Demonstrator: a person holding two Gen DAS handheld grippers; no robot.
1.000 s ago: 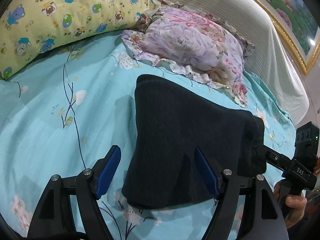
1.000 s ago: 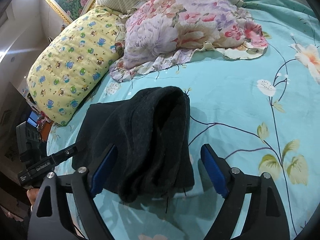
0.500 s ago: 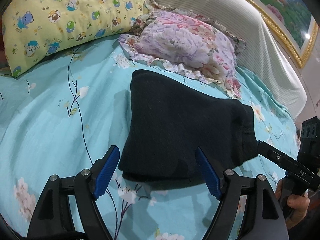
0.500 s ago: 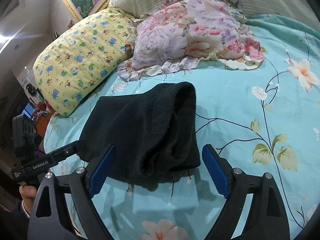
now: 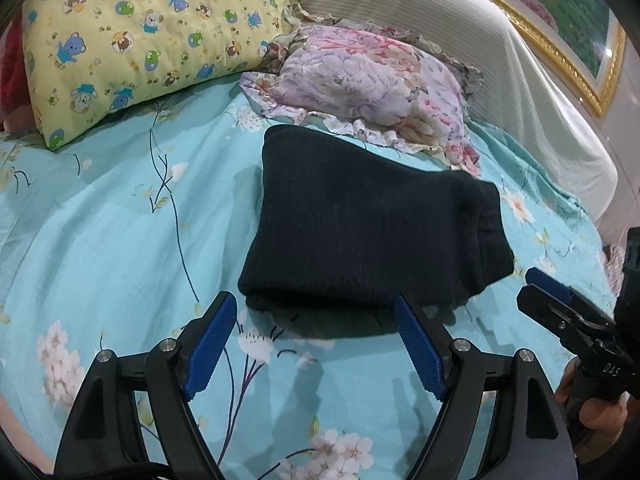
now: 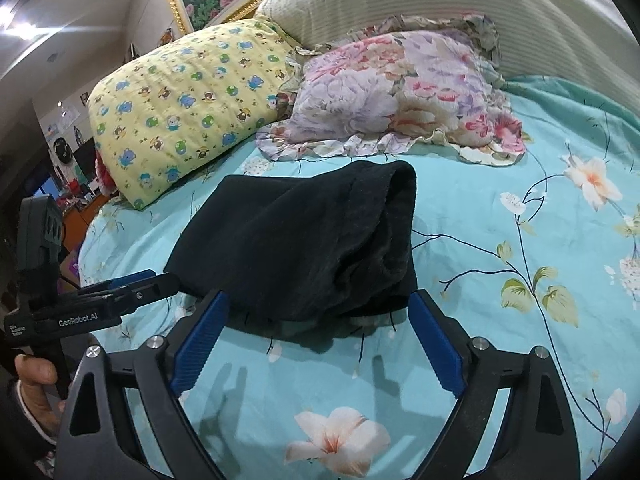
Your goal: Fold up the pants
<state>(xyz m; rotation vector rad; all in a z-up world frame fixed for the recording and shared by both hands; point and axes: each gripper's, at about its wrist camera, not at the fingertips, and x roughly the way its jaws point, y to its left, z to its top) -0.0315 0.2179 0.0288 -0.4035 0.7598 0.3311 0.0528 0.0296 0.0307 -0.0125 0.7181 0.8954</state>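
Note:
The black pants (image 5: 360, 232) lie folded into a thick rectangle on the turquoise flowered bedsheet (image 5: 100, 248). My left gripper (image 5: 314, 300) stands open just short of their near edge, with only sheet between its blue pads. My right gripper (image 6: 318, 298) is at the bundle's other side, by the open rolled end of the pants (image 6: 304, 244). Its jaws are opening, and the pads touch no cloth. Each gripper also shows in the other's view: the right gripper (image 5: 548, 288) at the right edge, the left gripper (image 6: 136, 280) at the left, each held by a hand.
A yellow bear-print pillow (image 5: 140, 40) and a floral frilled pillow (image 5: 372, 84) lie just beyond the pants. A pale striped headboard (image 5: 500, 60) rises behind them, under a gold-framed picture (image 5: 560, 20). The bed drops off at the left in the right wrist view.
Both grippers have drawn back from the pants. The near edges that lay between the fingers now rest on the sheet ahead of the fingertips. The right gripper's jaws have widened a little.

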